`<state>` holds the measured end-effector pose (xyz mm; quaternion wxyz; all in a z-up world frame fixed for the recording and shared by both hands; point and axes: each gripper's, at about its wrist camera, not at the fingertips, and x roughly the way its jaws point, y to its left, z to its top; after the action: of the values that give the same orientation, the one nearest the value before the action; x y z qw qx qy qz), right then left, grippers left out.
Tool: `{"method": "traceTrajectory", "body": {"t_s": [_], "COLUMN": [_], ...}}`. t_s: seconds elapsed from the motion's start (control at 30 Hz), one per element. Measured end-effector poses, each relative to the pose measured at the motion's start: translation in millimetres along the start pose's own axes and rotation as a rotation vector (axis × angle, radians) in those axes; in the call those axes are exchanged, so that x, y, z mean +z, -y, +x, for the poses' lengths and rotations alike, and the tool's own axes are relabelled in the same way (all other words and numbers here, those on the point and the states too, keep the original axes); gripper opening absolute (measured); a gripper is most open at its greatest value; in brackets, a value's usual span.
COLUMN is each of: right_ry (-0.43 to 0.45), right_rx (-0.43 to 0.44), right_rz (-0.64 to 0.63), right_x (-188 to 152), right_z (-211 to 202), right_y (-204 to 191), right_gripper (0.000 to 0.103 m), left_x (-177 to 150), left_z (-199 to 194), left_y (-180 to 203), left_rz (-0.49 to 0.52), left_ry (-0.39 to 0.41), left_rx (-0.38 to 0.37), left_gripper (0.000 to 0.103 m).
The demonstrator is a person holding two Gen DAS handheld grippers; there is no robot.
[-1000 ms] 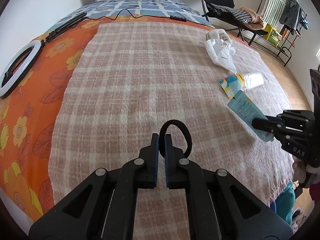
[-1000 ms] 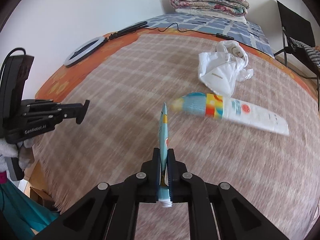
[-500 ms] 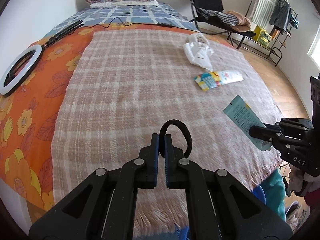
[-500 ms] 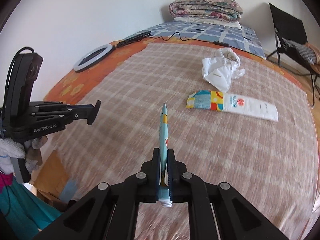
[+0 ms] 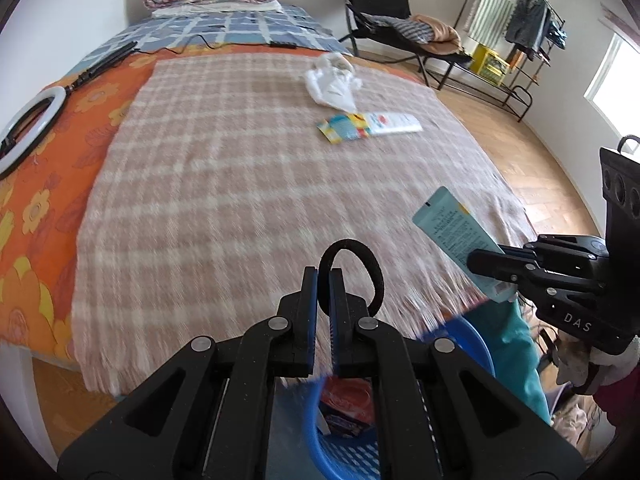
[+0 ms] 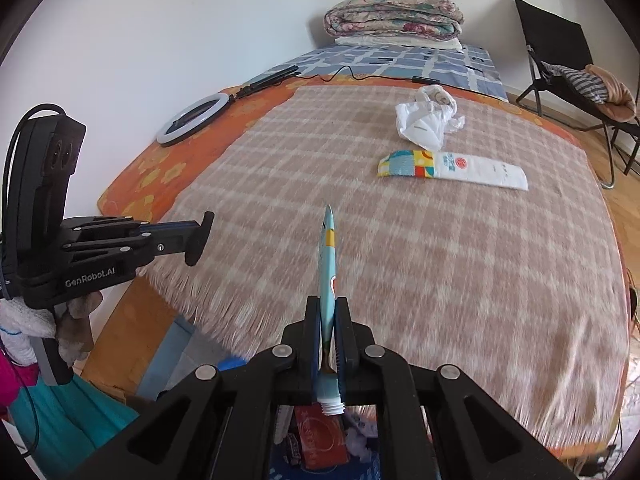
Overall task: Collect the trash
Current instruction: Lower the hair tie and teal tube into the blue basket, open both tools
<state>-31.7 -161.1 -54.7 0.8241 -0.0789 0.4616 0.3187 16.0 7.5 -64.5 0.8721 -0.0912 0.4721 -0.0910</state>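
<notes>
From the left wrist view we see our left gripper (image 5: 324, 280) pressed together on a black hair tie (image 5: 357, 270), whose loop stands up just past the fingertips and leans to the right. The gripper hangs over the fringed near edge of the checked blanket (image 5: 248, 184). Below that edge, directly under the gripper, sits a blue basket (image 5: 472, 348) with a red packet inside; the motion blur there keeps us from saying what else it holds. To the right of the blanket's near corner our right gripper (image 5: 486, 266) pinches a pale blue tube (image 5: 456, 232), the tube slanting up and left above the blanket's edge. Far up the blanket, well apart from both grippers, lie a colourful wrapper (image 5: 370, 126) and, just beyond it, a crumpled white bag (image 5: 332, 86).

From the right wrist view the right gripper (image 6: 328, 340) is clamped on the pale blue tube (image 6: 329, 264), seen edge-on; its threaded neck sticks out behind the fingers toward the camera and its flat end points up the blanket (image 6: 400, 248). The left gripper (image 6: 196, 240) hovers off the blanket's left near corner, closed. The wrapper (image 6: 452, 170) and white bag (image 6: 426, 124) rest on the far part of the blanket, and a ring light (image 6: 194, 120) lies on the orange sheet left of the blanket.
</notes>
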Motion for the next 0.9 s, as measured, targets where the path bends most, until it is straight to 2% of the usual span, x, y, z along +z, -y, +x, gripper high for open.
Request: {"method": "traceTrajectory", "body": {"t_s": [0.4, 0.9], "right_ry": [-0.013, -0.052], "right_rx": [-0.029, -0.01], "right_rz": [-0.016, 0.003], "right_x": [-49, -85], "right_z": [-22, -22], "right_y": [-25, -40], "right_gripper": [0.004, 0.005], "left_x": [-51, -85], "left_z": [-3, 13], "left_y": [28, 47], "left_rz": [0.035, 0.069], "left_ry": [-0.068, -0.15], "left_rx": [-0.058, -0.083], "left_gripper": [0.003, 0.003]}}
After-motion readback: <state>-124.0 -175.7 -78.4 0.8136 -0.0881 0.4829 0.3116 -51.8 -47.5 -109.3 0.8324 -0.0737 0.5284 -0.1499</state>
